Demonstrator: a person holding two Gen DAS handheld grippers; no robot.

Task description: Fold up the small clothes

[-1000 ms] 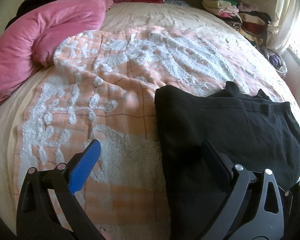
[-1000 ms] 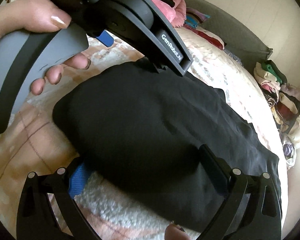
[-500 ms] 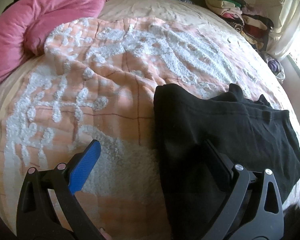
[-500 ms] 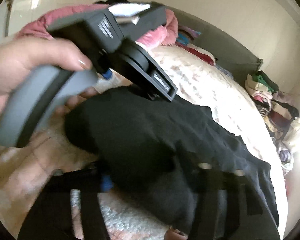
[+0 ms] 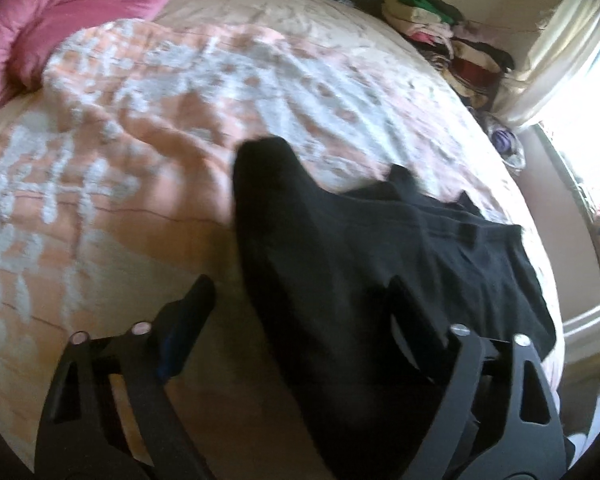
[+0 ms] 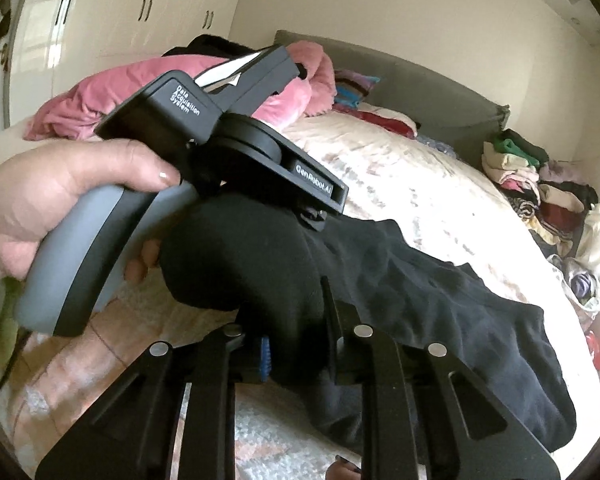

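Black soft knit garment (image 6: 440, 304) lies on peach-and-white tufted bedspread (image 5: 148, 168), near edge bunched in right gripper (image 6: 292, 344), jaws closing on cloth. Left gripper (image 5: 300, 308) wide, closing, straddles garment's side edge; pads not pressing. Judged light, limp, will sag: grip hems/corners. Folded clothes pile (image 5: 440, 36) far.

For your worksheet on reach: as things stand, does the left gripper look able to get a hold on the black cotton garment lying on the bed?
Probably yes. The black cotton garment already lies between the closing jaws of the left gripper, and nothing blocks it.
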